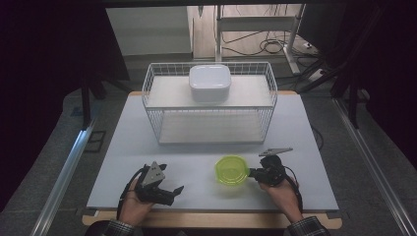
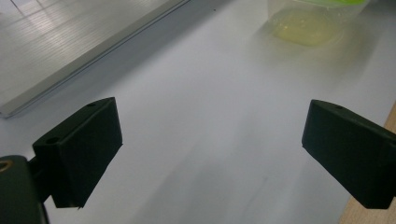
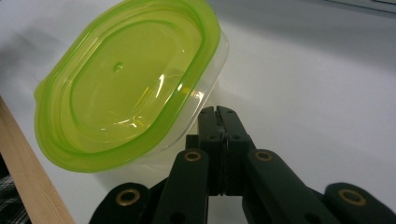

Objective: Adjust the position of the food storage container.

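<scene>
A clear plastic container with a lime-green lid (image 1: 231, 170) sits on the white table near its front edge, right of the middle. My right gripper (image 1: 252, 172) is at its right side, shut, jaws pressed flat together. In the right gripper view the closed tips (image 3: 217, 112) rest against the clear wall just under the rim of the green-lidded container (image 3: 126, 88), with nothing between them. My left gripper (image 1: 172, 189) lies low at the front left, open and empty. In the left gripper view its jaws (image 2: 210, 135) stand wide apart over bare table, the container (image 2: 308, 23) farther off.
A white wire basket (image 1: 147, 86) stands at the back middle of the table (image 1: 196, 157), with a white lidded box (image 1: 210, 82) on its upper shelf. A wooden strip (image 1: 211, 220) runs along the table's front edge.
</scene>
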A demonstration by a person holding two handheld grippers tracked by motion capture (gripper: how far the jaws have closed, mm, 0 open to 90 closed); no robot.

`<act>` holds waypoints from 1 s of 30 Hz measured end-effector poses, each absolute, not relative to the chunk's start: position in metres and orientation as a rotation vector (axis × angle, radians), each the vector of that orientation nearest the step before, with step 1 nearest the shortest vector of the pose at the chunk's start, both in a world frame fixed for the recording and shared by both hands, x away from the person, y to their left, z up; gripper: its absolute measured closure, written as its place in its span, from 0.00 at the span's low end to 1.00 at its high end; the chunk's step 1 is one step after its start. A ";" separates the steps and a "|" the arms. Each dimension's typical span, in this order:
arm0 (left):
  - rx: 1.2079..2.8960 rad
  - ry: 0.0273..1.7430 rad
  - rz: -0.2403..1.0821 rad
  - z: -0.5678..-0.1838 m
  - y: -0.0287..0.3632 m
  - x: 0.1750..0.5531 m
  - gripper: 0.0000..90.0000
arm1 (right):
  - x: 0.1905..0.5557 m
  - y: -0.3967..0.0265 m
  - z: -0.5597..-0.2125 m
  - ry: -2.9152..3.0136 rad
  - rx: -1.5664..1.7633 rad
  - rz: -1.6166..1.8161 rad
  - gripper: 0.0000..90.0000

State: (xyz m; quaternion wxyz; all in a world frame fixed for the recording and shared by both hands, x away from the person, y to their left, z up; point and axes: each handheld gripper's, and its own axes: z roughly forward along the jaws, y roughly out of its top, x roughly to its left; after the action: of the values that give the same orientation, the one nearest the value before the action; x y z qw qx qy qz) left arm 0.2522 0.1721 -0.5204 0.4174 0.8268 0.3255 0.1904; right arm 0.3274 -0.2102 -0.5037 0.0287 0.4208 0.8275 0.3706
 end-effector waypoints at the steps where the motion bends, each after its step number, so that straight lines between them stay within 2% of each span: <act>1: 2.076 0.816 0.476 -0.520 0.172 0.252 0.05 | 0.328 -0.208 -0.504 2.556 1.296 1.146 0.99; 30: 2.091 0.812 0.452 -0.523 0.170 0.253 0.05 | 0.346 -0.148 -0.512 2.629 1.148 1.145 0.97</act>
State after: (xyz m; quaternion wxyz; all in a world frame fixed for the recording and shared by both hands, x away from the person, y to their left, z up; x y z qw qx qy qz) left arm 0.2530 0.1703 -0.5227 0.4141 0.8318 0.3229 0.1797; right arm 0.3458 -0.1481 -0.5123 0.0265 0.3715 0.8509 0.3705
